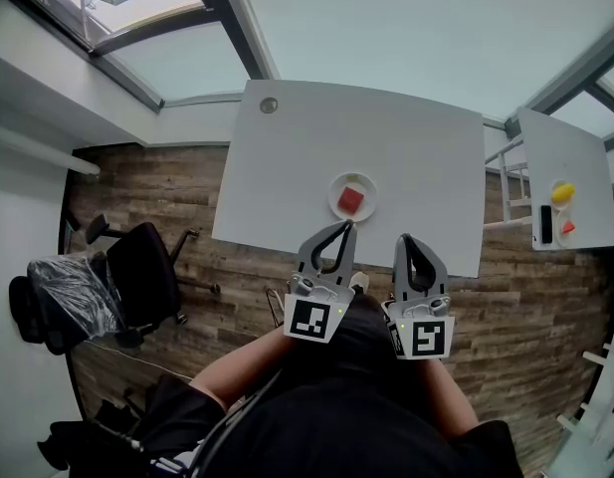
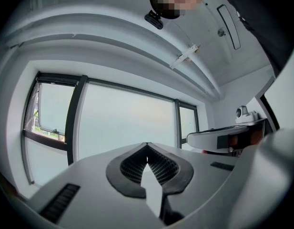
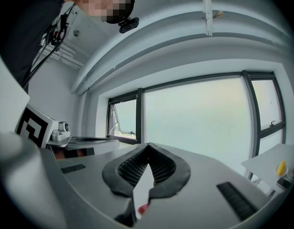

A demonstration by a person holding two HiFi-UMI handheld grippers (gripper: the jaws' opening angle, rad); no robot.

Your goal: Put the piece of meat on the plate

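Meat (image 1: 351, 200) lies on plate (image 1: 336, 188), near desk (image 1: 316, 137) front edge. Left gripper (image 1: 346, 227) and right gripper (image 1: 405, 239) closed, empty, level. Task looks done; next, likely only back away.

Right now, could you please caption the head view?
Meat on plate; left gripper and right gripper shut near table edge.

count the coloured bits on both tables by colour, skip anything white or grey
red: 2, the piece of meat on the plate and a red item on the side table
yellow: 1, yellow item
black: 1, black item
total: 4
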